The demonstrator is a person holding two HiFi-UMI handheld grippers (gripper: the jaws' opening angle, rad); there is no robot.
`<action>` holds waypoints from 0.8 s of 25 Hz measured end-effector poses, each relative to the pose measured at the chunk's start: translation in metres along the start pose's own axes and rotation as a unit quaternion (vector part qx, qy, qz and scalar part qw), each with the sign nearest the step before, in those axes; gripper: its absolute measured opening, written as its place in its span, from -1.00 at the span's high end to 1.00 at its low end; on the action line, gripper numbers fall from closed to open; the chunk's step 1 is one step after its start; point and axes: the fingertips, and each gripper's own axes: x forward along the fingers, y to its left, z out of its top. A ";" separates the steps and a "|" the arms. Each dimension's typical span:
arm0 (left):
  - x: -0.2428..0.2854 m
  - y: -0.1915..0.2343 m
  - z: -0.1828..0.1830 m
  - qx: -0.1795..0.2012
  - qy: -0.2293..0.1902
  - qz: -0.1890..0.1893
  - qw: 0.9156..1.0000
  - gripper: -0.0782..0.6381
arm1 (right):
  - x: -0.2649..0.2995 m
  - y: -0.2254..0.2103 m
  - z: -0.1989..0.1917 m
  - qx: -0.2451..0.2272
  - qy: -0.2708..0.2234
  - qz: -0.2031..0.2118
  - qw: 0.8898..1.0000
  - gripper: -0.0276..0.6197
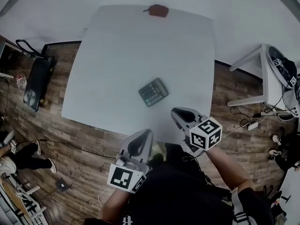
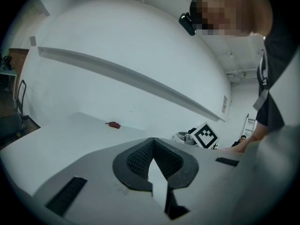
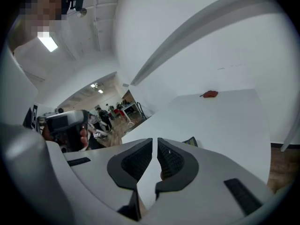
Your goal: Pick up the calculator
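Near the table's front edge, a little right of its middle, the calculator (image 1: pixel 153 92) lay flat, keys up and turned at a slant, with bare white table (image 1: pixel 112 55) all round it, so it was easy to reach from any side. The left gripper (image 1: pixel 143 136) hung over that front edge, jaws pressed together and holding nothing. The right gripper (image 1: pixel 179 114) was the nearer one, just short of the calculator, its jaws drawn to a thin slit with nothing between. My read: both were held low and closed as a ready stance, and the right would have to spread wide before straddling the case. Well apart, at the far edge, sat a small red object (image 1: pixel 158 11), out of play.
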 end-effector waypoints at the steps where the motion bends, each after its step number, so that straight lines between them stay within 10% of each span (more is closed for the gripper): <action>1: 0.004 0.003 -0.001 -0.001 0.004 0.001 1.000 0.76 | 0.008 -0.011 -0.004 0.006 0.008 -0.003 1.000 0.86; 20: 0.040 0.035 -0.025 -0.036 0.058 0.026 0.997 0.76 | 0.122 -0.140 -0.101 0.133 0.118 -0.041 0.983 0.68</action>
